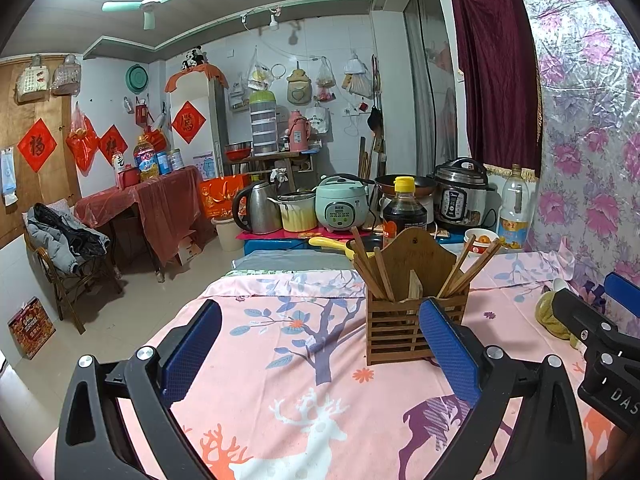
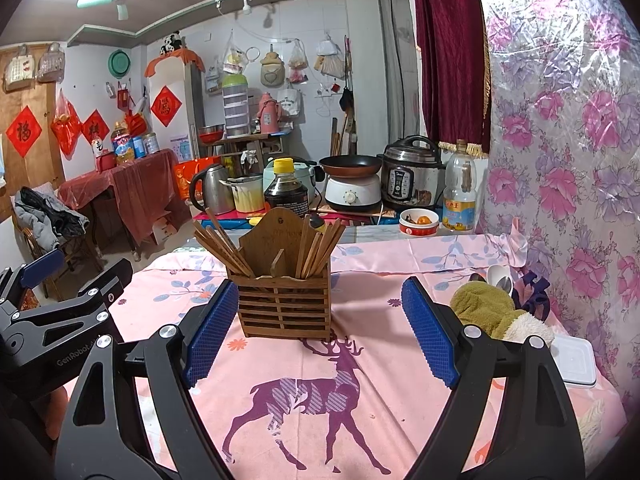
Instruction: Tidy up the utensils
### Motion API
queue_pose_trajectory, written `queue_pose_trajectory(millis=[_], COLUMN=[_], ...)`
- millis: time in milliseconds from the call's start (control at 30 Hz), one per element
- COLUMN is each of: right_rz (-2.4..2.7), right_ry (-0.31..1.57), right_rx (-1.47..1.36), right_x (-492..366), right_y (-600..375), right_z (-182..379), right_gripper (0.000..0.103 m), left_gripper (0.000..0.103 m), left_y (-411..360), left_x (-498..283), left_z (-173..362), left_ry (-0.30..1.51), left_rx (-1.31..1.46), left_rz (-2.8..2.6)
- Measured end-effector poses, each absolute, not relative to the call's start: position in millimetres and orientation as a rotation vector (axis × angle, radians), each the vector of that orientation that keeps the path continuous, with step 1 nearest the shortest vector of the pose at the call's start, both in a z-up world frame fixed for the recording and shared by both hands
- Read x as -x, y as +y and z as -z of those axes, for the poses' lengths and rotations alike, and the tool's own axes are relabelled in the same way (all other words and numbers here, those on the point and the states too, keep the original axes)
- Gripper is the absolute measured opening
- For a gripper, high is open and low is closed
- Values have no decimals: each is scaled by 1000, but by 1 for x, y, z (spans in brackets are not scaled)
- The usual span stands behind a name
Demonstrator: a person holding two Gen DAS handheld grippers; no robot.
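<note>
A wooden slatted utensil holder [image 1: 414, 320] [image 2: 284, 304] stands on the pink deer-print tablecloth [image 1: 280, 360] [image 2: 360, 400]. Wooden chopsticks [image 1: 374, 268] [image 2: 224, 248] stick out of its left and right compartments. Spoons [image 2: 500, 276] lie at the far right behind a green plush cloth [image 2: 488, 308]. My left gripper [image 1: 320, 344] is open and empty, its right finger in front of the holder. My right gripper [image 2: 320, 328] is open and empty, just short of the holder. The right gripper also shows at the right edge of the left wrist view [image 1: 600, 320].
A white lidded box [image 2: 574, 360] lies at the table's right edge by the floral wall covering. Behind the table stand a soy sauce bottle [image 2: 286, 192], kettle [image 2: 212, 188], rice cooker [image 1: 340, 204], pressure cooker [image 2: 412, 176], oil bottle [image 2: 460, 192] and a bowl [image 2: 418, 222].
</note>
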State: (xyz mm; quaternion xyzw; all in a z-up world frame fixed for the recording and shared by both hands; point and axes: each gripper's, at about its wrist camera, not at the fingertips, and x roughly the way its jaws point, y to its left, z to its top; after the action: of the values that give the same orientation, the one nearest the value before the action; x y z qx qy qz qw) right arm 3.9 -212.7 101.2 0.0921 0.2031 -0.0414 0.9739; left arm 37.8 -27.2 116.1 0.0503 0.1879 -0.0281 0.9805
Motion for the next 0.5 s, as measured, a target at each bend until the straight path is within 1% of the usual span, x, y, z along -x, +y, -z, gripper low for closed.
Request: queue_pose_trajectory(millis=[500], right_rz=[82], right_ry=[411], right_rx=[-188], right_x=[-4], right_y=[-211], right_z=[-101], right_gripper=[81], left_gripper=[97], left_y=[-28], left_x=[-37], left_z=[-114], left_ry=[382], left_rx=[-103], left_rz=[57])
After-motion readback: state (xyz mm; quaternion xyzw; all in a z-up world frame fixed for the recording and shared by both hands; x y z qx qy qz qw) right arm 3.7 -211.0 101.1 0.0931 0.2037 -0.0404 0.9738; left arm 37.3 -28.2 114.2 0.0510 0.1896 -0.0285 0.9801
